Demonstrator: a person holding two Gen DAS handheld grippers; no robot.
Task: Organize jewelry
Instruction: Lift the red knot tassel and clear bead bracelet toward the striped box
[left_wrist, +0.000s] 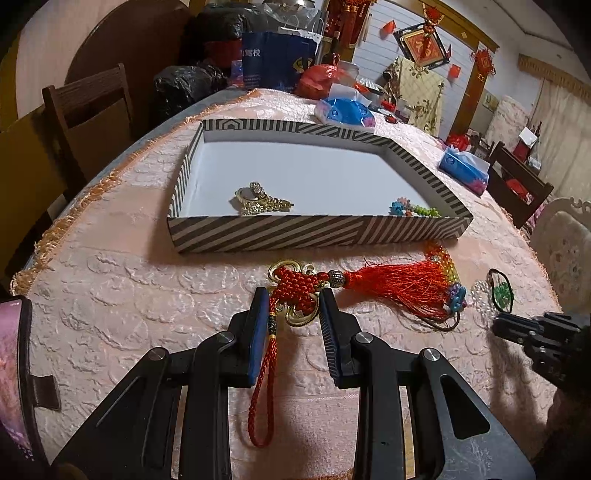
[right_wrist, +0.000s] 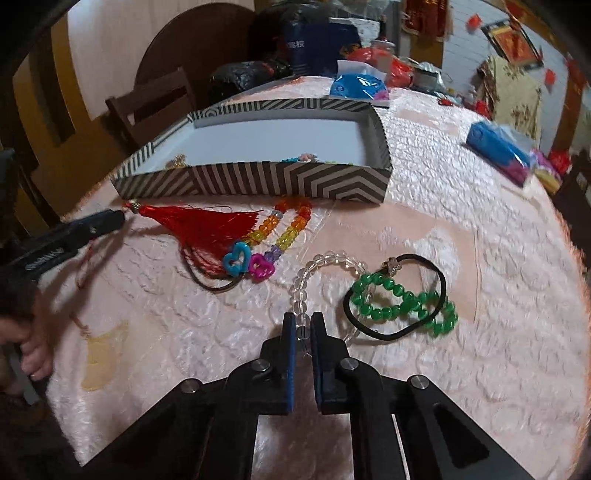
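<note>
A red Chinese knot tassel (left_wrist: 299, 288) lies on the pink tablecloth in front of the striped box (left_wrist: 280, 230). My left gripper (left_wrist: 293, 297) is open with its fingers either side of the knot. In the right wrist view my right gripper (right_wrist: 303, 322) is shut on the clear bead bracelet (right_wrist: 306, 273). A green bead bracelet (right_wrist: 406, 301) and a black hair tie (right_wrist: 439, 273) lie just right of it. A rainbow bead bracelet (right_wrist: 291, 225) lies by the tassel's fringe (right_wrist: 210, 225). A gold watch (left_wrist: 258, 201) and a colourful bracelet (left_wrist: 413, 210) lie inside the box.
Blue tissue packs (left_wrist: 343, 110) (left_wrist: 465, 170) sit on the table behind and right of the box. A phone (left_wrist: 14, 373) lies at the left edge. Wooden chairs (left_wrist: 92, 107) stand at the table's left side. Bags and clutter fill the far end.
</note>
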